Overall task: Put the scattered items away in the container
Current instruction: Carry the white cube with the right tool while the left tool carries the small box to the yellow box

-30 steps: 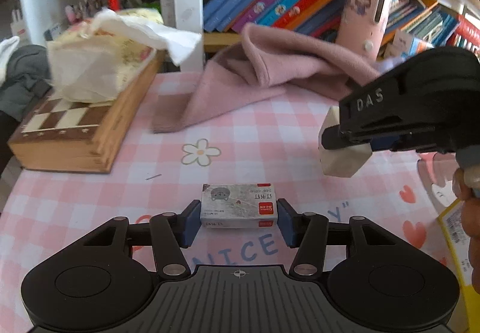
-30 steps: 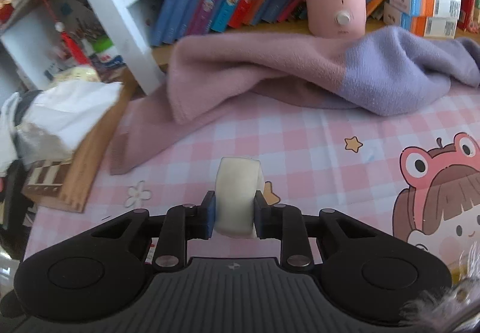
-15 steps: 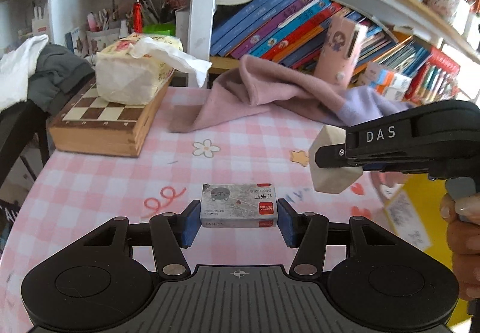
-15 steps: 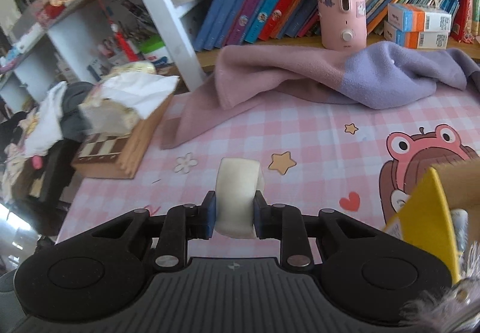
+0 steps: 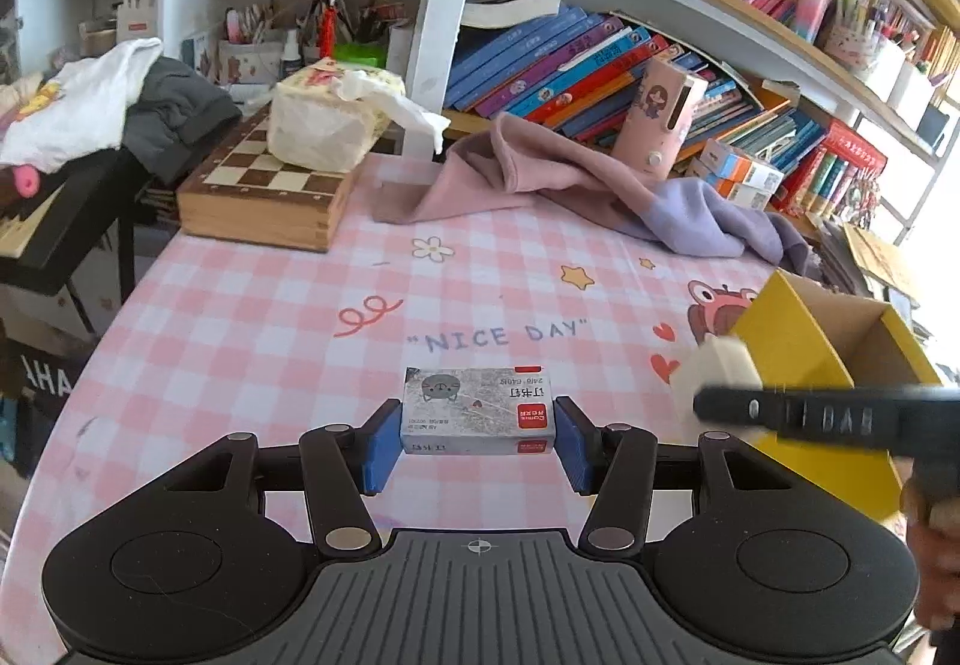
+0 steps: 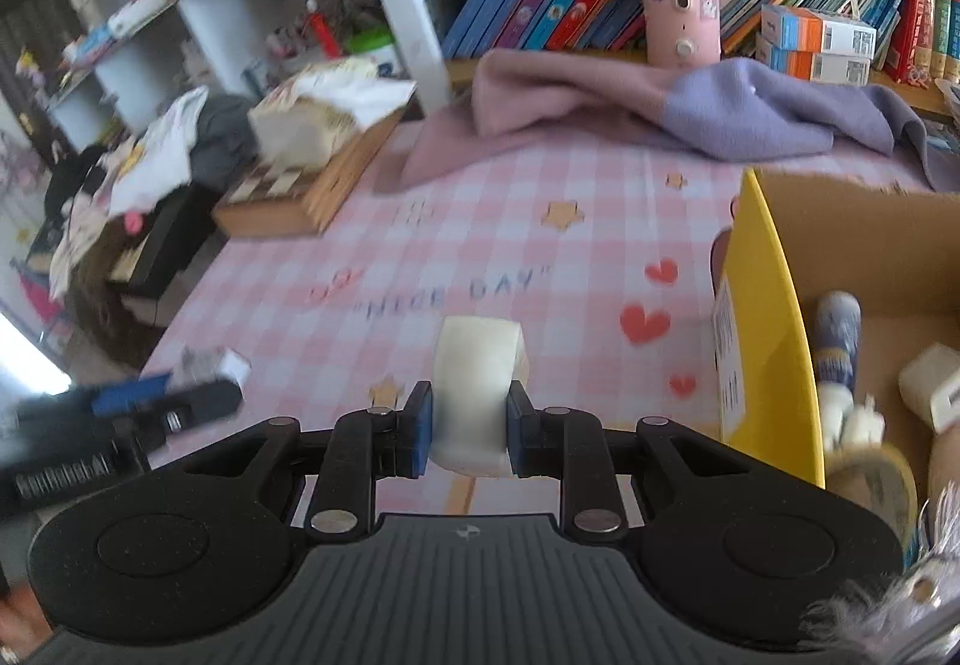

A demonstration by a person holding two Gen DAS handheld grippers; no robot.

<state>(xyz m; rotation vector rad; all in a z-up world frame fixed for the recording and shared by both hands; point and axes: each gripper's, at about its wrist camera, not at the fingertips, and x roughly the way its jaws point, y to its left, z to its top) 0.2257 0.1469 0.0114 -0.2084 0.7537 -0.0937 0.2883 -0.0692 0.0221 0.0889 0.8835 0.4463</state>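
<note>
Only the right wrist view shows inside the yellow box (image 6: 774, 305)

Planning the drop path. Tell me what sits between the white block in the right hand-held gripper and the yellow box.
Nothing: in the right wrist view only bare checked tablecloth with red hearts separates the white block from the yellow box.

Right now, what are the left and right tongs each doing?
Left tongs: closed on the staples box.
Right tongs: closed on the white eraser.
</note>
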